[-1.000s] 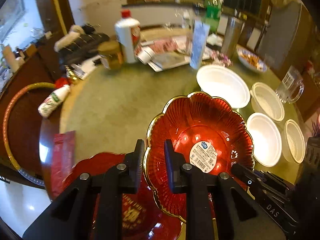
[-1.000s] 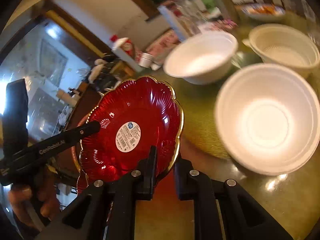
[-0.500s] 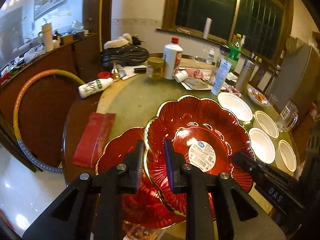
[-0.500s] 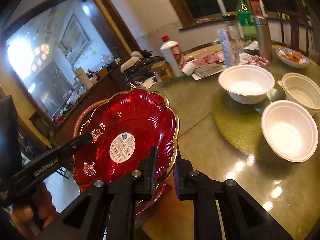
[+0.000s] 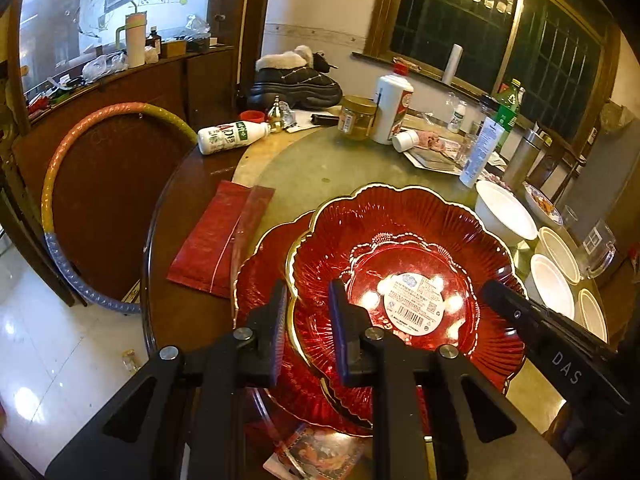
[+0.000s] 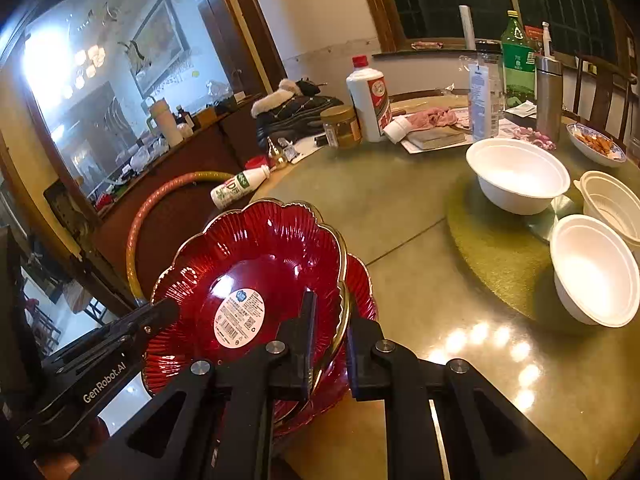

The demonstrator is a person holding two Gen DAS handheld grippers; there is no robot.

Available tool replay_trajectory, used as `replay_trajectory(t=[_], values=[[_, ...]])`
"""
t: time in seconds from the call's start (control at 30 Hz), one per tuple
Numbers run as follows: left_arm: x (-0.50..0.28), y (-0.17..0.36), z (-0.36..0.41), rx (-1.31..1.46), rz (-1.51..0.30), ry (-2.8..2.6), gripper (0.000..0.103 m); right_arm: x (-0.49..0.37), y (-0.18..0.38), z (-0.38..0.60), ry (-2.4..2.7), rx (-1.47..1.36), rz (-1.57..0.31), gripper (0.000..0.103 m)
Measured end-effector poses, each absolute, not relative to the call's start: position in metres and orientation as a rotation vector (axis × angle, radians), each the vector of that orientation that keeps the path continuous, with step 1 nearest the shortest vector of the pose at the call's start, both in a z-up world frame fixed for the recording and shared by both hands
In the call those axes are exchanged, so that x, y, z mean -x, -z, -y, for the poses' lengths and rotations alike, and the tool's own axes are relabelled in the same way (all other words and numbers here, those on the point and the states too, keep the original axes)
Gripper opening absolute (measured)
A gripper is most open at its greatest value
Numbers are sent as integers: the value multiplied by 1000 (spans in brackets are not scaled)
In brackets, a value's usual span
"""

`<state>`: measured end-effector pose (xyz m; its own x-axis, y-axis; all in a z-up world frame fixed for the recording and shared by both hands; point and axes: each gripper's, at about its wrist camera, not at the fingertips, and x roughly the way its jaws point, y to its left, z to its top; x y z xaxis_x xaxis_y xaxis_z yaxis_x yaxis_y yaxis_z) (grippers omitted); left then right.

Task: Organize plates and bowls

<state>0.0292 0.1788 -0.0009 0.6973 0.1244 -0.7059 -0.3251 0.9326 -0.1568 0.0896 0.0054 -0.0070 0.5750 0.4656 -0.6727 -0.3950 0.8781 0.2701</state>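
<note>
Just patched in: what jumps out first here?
A red plate with a gold scalloped rim and a white sticker, gripped on opposite edges by the left tool and right tool, above a second red plate at the table's near edge. White bowls sit to the right.

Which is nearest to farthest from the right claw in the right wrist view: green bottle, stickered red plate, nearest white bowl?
1. Stickered red plate, its rim pinched in the right claw.
2. Nearest white bowl, right side of the table.
3. Green bottle, far back right.
</note>
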Motion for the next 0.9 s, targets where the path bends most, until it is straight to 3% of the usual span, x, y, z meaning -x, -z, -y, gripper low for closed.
replay_trajectory(t=[0.9], values=[[-38,27,-177,237,-825,-304,17,-104,29,-21,-492,-43,-867,13]])
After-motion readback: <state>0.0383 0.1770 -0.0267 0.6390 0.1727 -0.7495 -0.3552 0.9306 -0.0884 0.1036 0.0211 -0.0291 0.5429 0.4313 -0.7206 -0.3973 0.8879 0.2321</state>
